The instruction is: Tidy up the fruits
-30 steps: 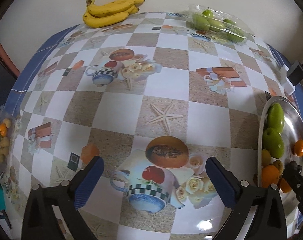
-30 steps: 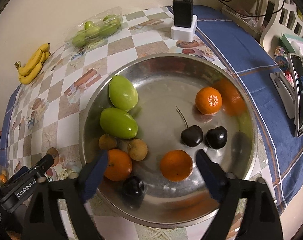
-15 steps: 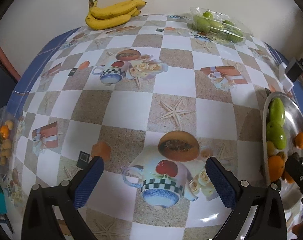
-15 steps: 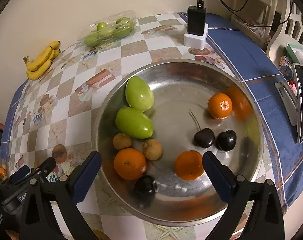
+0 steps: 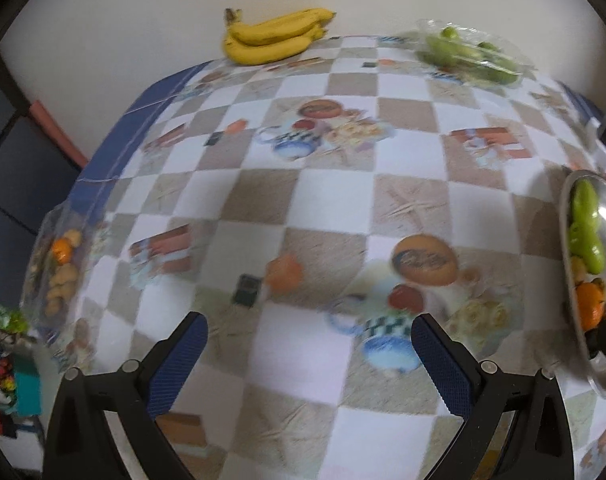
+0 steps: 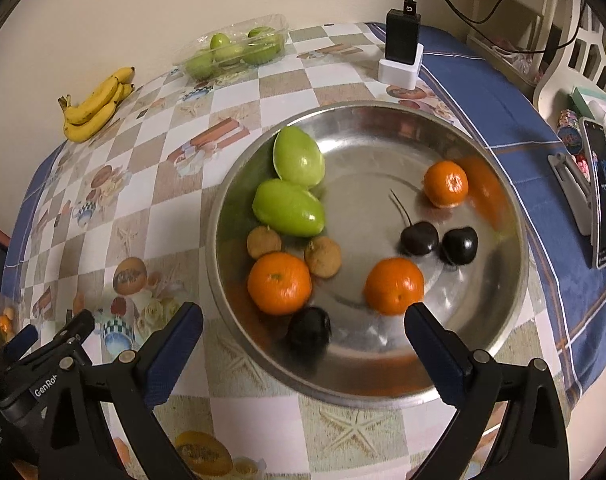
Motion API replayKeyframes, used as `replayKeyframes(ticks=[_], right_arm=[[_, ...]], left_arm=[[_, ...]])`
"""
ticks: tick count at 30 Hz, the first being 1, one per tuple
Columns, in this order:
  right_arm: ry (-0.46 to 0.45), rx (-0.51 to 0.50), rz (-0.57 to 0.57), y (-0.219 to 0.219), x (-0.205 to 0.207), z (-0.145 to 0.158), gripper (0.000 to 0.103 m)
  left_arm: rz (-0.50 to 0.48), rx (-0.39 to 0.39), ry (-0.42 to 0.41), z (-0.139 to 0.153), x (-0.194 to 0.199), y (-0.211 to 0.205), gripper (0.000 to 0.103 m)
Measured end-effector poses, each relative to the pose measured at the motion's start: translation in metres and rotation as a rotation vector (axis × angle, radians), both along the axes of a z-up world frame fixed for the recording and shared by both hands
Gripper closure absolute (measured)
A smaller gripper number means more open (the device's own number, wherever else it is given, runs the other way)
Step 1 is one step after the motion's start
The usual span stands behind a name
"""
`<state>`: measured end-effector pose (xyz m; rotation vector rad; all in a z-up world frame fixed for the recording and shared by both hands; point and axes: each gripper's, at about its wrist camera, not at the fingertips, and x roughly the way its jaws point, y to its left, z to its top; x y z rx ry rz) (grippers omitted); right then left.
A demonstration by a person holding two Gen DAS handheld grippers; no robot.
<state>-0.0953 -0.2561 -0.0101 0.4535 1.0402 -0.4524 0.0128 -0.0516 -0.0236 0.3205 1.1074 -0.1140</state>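
Observation:
A steel bowl (image 6: 503,280) holds two green fruits (image 6: 289,208), three oranges (image 6: 279,282), dark cherries (image 6: 419,238) and two small brown fruits (image 6: 323,256). My right gripper (image 6: 303,334) is open and empty, above the bowl's near rim. My left gripper (image 5: 309,340) is open and empty over the checkered cloth, left of the bowl (image 5: 599,196). Bananas (image 5: 275,36) lie at the far edge. A clear pack of green fruits (image 5: 473,54) lies at the far right. A bag of small orange and brown fruits (image 5: 61,268) lies at the left edge.
A black charger on a white block (image 6: 401,52) stands behind the bowl. A phone on a stand (image 6: 601,192) is at the right, off the table. The table's left edge drops to a dark floor (image 5: 19,184). Bananas also show in the right wrist view (image 6: 97,104).
My left gripper has swung left, so the bag at the left edge shows more and the bowl slid to the right border. My right gripper has drawn back and left from the bowl.

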Motion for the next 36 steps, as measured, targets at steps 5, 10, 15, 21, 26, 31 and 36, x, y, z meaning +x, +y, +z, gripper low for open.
replayKeyframes(ticks=[5, 10, 15, 21, 26, 31, 36], right_arm=[[0.003, 0.002, -0.010, 0.004, -0.011, -0.001, 0.002], [0.004, -0.003, -0.005, 0.011, -0.021, -0.001, 0.002], [0.009, -0.018, 0.003, 0.017, -0.028, 0.002, 0.002], [0.016, -0.030, 0.004, 0.022, -0.036, 0.004, 0.002], [0.016, -0.037, 0.000, 0.024, -0.039, 0.005, 0.002], [0.014, -0.040, -0.002, 0.025, -0.041, 0.006, 0.002], [0.008, -0.047, 0.002, 0.027, -0.043, 0.009, 0.002]], left_arm=[[0.001, 0.002, 0.031, -0.002, -0.008, 0.011, 0.000], [-0.005, -0.002, 0.036, 0.001, -0.017, 0.018, 0.000], [0.001, -0.014, 0.046, 0.002, -0.022, 0.025, 0.000], [-0.001, -0.031, 0.043, 0.007, -0.026, 0.030, 0.000], [-0.007, -0.041, 0.030, 0.014, -0.030, 0.032, 0.000], [-0.019, -0.045, 0.017, 0.019, -0.032, 0.032, 0.000], [-0.031, -0.043, 0.012, 0.020, -0.034, 0.031, 0.000]])
